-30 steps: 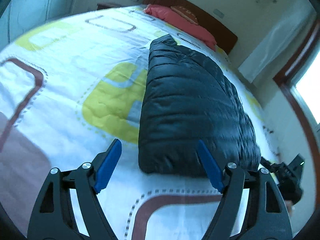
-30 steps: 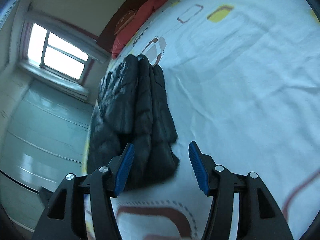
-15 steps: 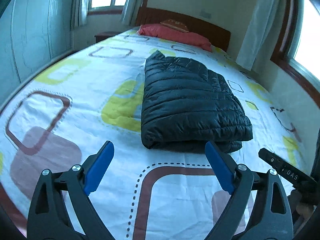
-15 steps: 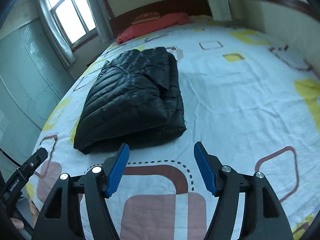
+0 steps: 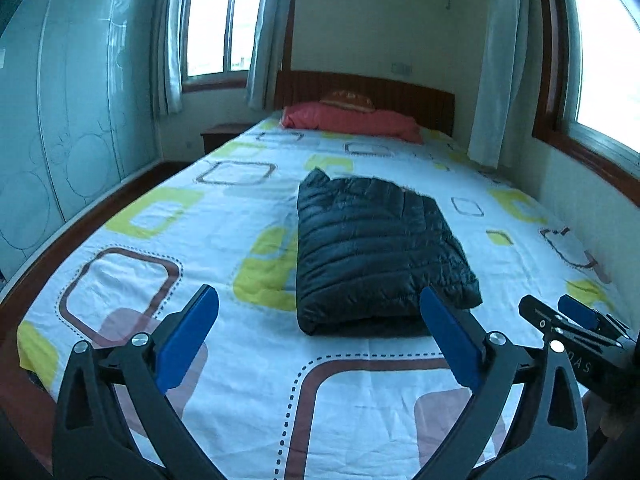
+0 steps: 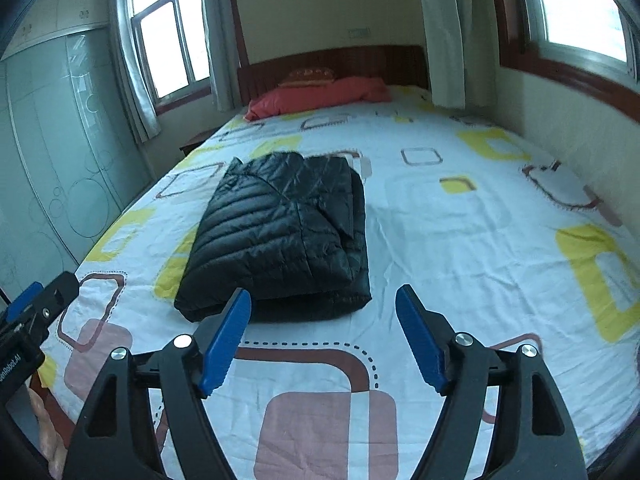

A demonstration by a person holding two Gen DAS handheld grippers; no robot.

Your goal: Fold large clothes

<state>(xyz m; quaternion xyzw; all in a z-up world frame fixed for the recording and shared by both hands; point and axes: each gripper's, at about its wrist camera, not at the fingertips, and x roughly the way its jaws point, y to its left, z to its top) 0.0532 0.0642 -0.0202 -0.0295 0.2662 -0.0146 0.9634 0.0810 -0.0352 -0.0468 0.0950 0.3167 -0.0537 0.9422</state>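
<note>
A black quilted puffer jacket [image 5: 372,248] lies folded into a thick rectangle on the bed; it also shows in the right wrist view [image 6: 280,232]. My left gripper [image 5: 316,320] is open and empty, held back from the jacket's near edge over the foot of the bed. My right gripper [image 6: 324,320] is open and empty, also short of the jacket's near edge. The right gripper's tip shows at the right of the left wrist view [image 5: 576,324]. The left gripper's tip shows at the left of the right wrist view [image 6: 36,304].
The bed sheet [image 5: 248,360] is white with yellow and brown squares. A red pillow [image 5: 352,120] lies by the wooden headboard [image 5: 400,92]. A wardrobe [image 5: 60,120] stands left, a wall with windows [image 6: 580,12] right, and a nightstand [image 5: 220,136] beside the bed.
Both grippers have pulled back and up from the jacket towards the foot of the bed and levelled out. The folded jacket lies still.
</note>
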